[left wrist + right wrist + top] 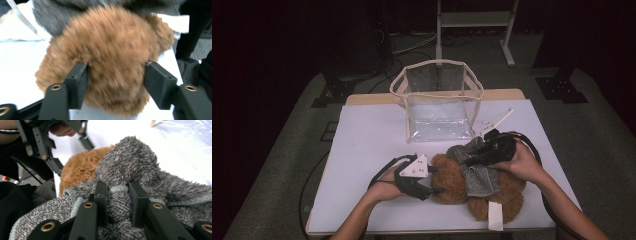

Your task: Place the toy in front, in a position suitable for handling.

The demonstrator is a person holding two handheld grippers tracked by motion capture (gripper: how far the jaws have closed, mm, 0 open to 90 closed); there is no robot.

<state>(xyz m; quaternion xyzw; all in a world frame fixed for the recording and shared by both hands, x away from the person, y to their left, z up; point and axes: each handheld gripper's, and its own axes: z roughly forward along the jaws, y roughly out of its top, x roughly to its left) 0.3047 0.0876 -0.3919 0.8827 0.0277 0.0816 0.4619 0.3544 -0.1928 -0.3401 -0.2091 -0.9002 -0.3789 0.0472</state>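
Down near the front edge of the desk (362, 150) lies a brown teddy bear (452, 187) dressed in a grey knitted hoodie (479, 177), a white tag (495, 216) sticking out from its lower end. Left tongs (432, 180) sit around the bear's furry head — in the left gripper view the brown plush (112, 65) bulges between the two black jaws, which press its sides, so they hold the head. Right tongs (117, 203) come in from the other side and are pinched narrow on a fold of the hoodie (130, 167) — the grey fabric bunches between the jaws, with the brown fur (80, 170) just beyond it. Behind the bear, well apart toward the far side of the desk, stands a clear plastic bag with cream trim (437, 100), upright and open at the top.
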